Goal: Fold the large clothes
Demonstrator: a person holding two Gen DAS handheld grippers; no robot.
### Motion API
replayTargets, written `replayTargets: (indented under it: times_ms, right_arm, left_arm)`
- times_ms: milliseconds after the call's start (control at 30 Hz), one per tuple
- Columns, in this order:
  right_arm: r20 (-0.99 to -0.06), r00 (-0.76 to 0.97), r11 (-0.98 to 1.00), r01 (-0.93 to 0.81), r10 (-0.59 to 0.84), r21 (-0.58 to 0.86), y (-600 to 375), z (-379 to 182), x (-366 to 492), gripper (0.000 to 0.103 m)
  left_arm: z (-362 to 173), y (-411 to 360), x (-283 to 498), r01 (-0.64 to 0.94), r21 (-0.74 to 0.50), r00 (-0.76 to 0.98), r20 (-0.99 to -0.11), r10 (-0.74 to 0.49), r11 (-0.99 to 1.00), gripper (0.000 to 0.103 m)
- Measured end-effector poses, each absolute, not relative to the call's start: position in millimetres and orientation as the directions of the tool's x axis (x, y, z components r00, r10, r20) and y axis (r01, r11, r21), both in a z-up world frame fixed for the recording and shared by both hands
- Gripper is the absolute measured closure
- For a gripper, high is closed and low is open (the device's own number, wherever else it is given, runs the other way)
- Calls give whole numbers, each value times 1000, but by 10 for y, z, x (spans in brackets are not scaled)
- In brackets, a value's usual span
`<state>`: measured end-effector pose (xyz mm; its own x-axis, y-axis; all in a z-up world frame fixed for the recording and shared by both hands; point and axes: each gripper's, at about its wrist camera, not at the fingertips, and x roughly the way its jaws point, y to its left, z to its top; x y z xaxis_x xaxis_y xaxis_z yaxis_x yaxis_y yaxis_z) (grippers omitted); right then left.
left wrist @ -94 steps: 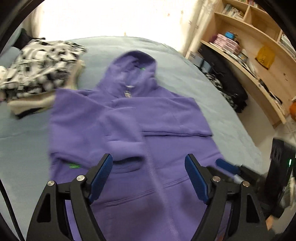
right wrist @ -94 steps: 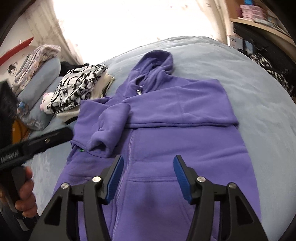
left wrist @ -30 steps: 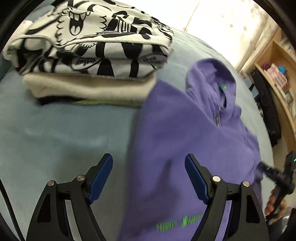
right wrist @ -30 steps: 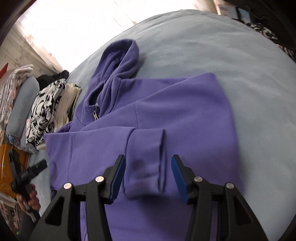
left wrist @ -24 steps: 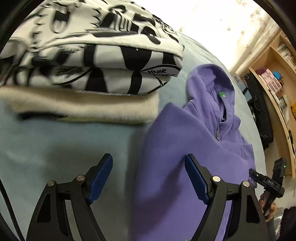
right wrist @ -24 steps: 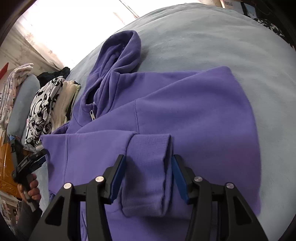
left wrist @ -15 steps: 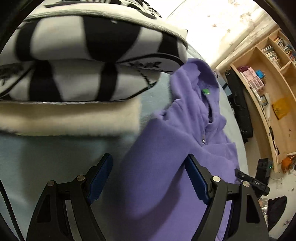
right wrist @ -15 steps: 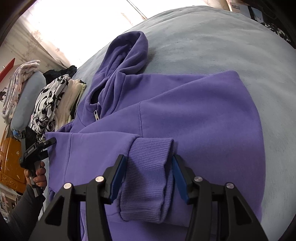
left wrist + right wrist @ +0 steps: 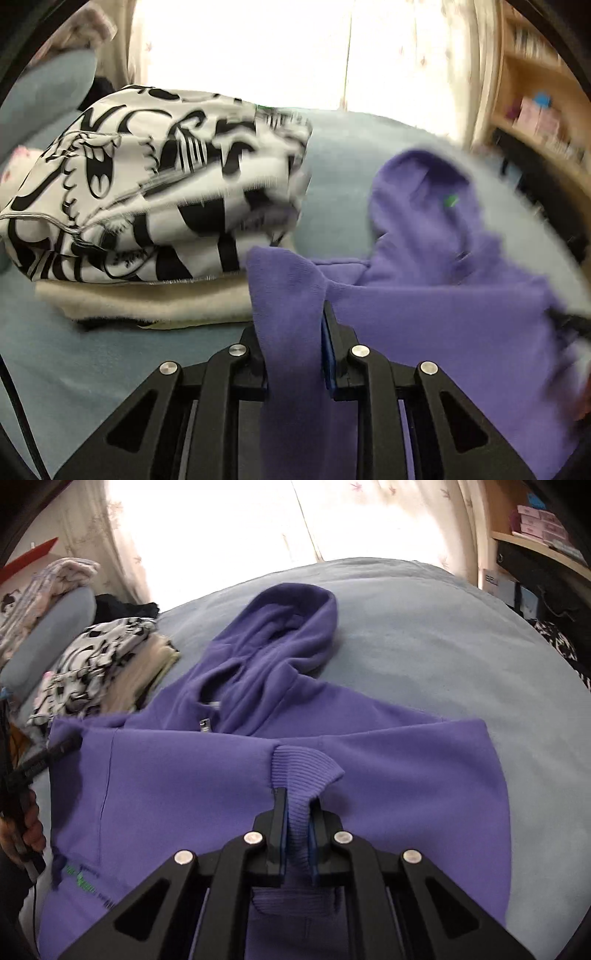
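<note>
A purple zip hoodie (image 9: pixel 184 775) lies front up on the bed, its hood (image 9: pixel 288 635) pointing away and a sleeve folded across the chest. My right gripper (image 9: pixel 297 801) has its jaws closing on the ribbed cuff (image 9: pixel 299 764) of that sleeve; the pads pinch it and the cuff stands up in a peak. In the left wrist view the hoodie (image 9: pixel 443 314) is blurred. My left gripper (image 9: pixel 291 325) has its jaws closing on a raised fold at the hoodie's left shoulder edge, and the fabric hides the left fingertip.
A stack of folded clothes, black-and-white print (image 9: pixel 147 192) over a cream garment (image 9: pixel 147 302), sits just left of the hoodie. The grey-blue bed (image 9: pixel 443 646) extends right. Wooden shelves (image 9: pixel 535 129) stand at right. A hand (image 9: pixel 22 823) holds the left gripper's handle.
Both pairs of jaws have gone from wide apart to pinched on purple fabric. The cuff now rises in the right jaws, and the shoulder edge lifts in the left.
</note>
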<state>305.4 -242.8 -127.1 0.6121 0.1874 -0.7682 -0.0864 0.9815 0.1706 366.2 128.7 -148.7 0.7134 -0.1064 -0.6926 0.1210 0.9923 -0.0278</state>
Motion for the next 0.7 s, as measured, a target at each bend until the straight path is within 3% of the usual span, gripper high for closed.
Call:
replayTargets:
  times_ms: [133,233,300,567,700]
  right_arm:
    - [-828,544,991,-65,137,121,-2369,-1515,3184,94]
    - [-843,530,996,-53,93,77,-2376,-1413,3168,71]
    - [-838,538,996,-46,93,81,-2429,-1334,3112,62]
    - [-774,613,988,-82,155,133,-2303,-976,2762,62]
    - [-775,584,970,-173,242,173,-1805,-1048,2734,62]
  left_arm:
    - [-1793,1197,3787,70,67,686,-728,1,995,65]
    - [-1677,1213,3722,24,113,714,-697,62,993,44]
    - [-1540,1273,3637,5,127,727,-682,84,992,43]
    - [-1016,1351,3090,-24,-7,740,-672,13,1000,43]
    - [-1214,969,2996,33,-119,661,-742,-111,992,78]
